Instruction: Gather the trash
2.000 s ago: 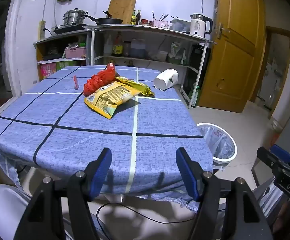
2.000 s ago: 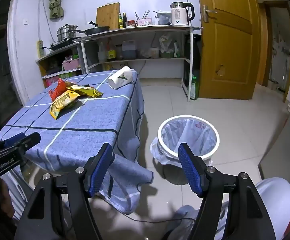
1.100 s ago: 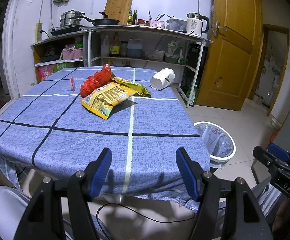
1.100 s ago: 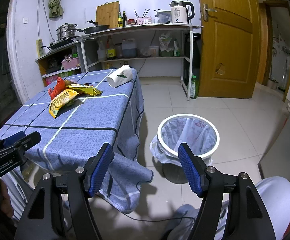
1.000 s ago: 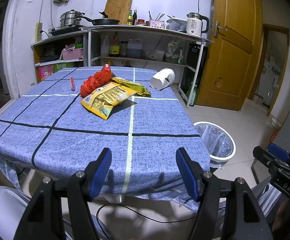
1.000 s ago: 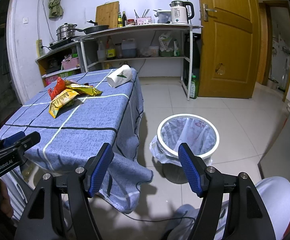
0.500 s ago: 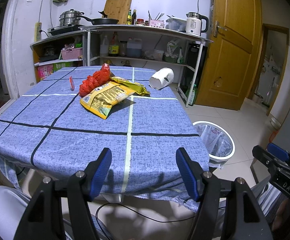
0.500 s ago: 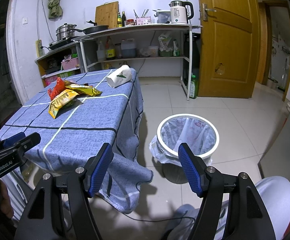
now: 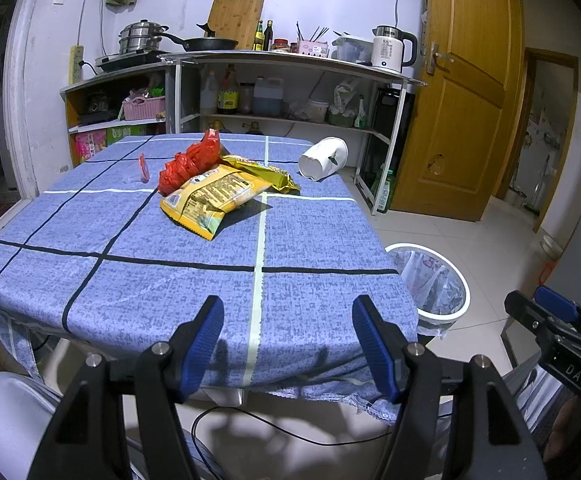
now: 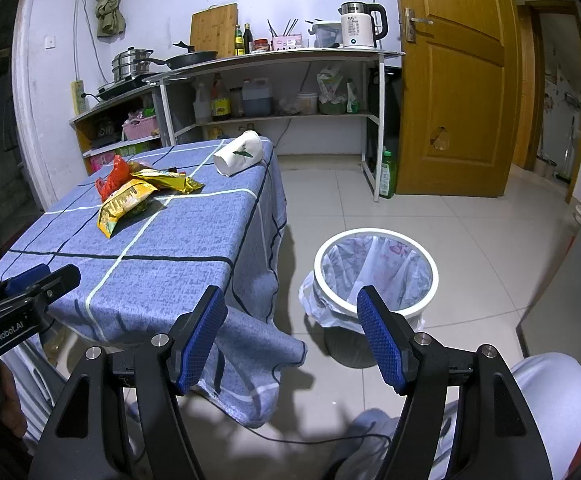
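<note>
On the blue checked tablecloth [image 9: 170, 280] lie a yellow snack bag [image 9: 210, 196], a red crumpled bag [image 9: 188, 160], a gold wrapper [image 9: 266, 172], a small red packet [image 9: 144, 168] and a tipped white paper cup [image 9: 322, 158]. The same pile [image 10: 130, 196] and cup [image 10: 239, 153] show in the right wrist view. A white bin with a plastic liner [image 10: 376, 276] stands on the floor right of the table; it also shows in the left wrist view [image 9: 434, 284]. My left gripper [image 9: 288, 340] is open and empty at the table's near edge. My right gripper [image 10: 290, 334] is open and empty, over the floor before the bin.
Metal shelves [image 9: 290, 80] with pans, bottles and a kettle [image 9: 390, 54] stand behind the table. A wooden door [image 10: 454, 80] is at the right. A cable [image 9: 270, 428] lies on the tiled floor. The cloth corner [image 10: 258, 344] hangs down near my right gripper.
The left view has shifted slightly, so the table's things sit a little further left and nearer. The right view is almost unchanged. Both grippers stay open.
</note>
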The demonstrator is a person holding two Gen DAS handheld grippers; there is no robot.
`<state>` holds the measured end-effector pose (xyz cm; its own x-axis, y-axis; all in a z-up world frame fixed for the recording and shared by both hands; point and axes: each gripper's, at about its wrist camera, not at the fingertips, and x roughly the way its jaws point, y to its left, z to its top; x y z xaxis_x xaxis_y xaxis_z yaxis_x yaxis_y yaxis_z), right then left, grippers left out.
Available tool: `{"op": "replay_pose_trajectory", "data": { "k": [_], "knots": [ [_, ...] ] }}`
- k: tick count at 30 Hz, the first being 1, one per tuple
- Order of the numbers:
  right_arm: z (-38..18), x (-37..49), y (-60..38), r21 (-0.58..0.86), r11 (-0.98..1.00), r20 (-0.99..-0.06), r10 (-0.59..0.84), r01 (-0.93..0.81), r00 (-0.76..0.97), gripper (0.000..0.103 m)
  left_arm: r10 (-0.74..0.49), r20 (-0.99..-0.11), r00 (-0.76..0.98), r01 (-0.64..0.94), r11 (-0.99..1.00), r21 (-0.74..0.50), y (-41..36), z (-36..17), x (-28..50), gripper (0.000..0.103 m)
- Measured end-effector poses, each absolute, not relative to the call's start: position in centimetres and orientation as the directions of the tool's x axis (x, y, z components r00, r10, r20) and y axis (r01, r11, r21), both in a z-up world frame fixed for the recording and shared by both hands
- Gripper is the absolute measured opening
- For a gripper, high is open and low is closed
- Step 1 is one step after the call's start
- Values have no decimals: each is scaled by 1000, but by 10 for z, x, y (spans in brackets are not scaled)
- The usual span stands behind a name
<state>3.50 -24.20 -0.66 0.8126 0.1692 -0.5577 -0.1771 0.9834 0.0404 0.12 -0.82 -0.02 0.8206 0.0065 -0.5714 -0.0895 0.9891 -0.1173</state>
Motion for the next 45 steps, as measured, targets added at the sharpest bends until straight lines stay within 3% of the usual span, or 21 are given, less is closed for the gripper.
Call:
{"op": "replay_pose_trajectory", "data": {
  "k": [34, 45],
  "knots": [
    [-8, 38, -239, 40, 983, -567, 171, -181, 806, 69, 7, -576, 818, -85, 990, -109, -11, -3, 3, 69],
    [-9, 66, -227, 38, 971, -588, 214, -238, 780, 69, 14, -599, 800, -80, 993, -84, 11, -13, 38, 69]
  ]
}}
